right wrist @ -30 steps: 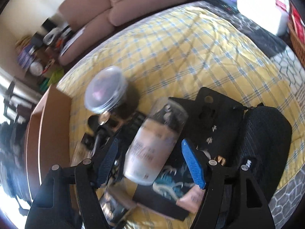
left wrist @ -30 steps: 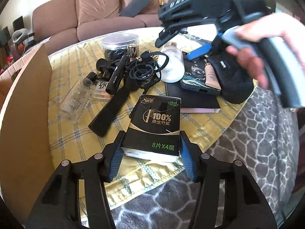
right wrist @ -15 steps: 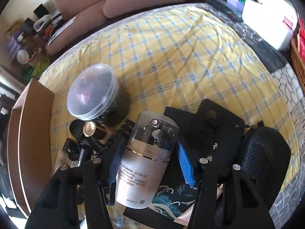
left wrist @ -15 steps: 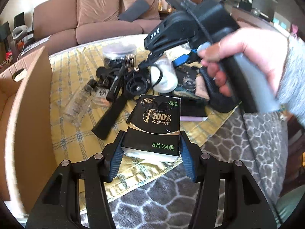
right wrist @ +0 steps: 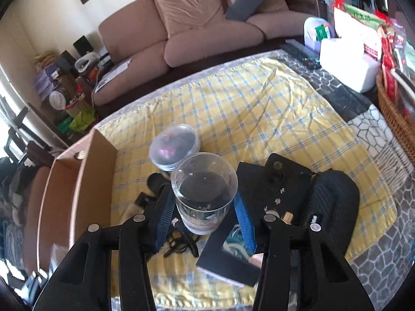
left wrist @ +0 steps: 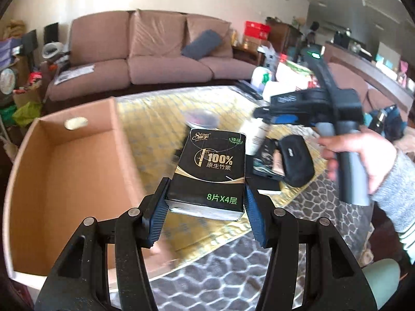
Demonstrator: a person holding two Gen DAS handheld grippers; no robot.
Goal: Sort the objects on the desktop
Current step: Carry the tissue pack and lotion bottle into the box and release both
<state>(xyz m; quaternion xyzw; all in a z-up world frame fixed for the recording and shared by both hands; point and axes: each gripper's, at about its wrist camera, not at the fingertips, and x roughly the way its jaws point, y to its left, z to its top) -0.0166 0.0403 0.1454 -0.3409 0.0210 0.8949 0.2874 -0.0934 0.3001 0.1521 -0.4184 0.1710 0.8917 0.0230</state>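
- With both pairs of my jaws loaded and lifted off the cloth, I judge the step in hand to be the carry toward the cardboard box (left wrist: 77,171).
- Between my left gripper (left wrist: 205,212) pads sits the black tissue pack (left wrist: 210,173), clamped by its near end, the rest reaching out ahead of the jaws.
- Between my right gripper (right wrist: 203,217) pads is the frosted bottle (right wrist: 205,194), seen cap-on; these jaws are closing on its body and the blue pads appear to press both sides.
- Just beyond my right jaws, below the bottle, lie a tangle of black cables (right wrist: 179,246), a dark notebook (right wrist: 233,254) and a black pouch (right wrist: 334,202).
- Further out, ahead of the bottle, stands a clear round tub (right wrist: 173,147) on the yellow checked cloth (right wrist: 259,114).
- Left of both jaws the box stands open and looks empty.
- Next, I would swing the pack over the box wall, lower it and release; the bottle follows, and being smooth, it may slip if gripped lightly.
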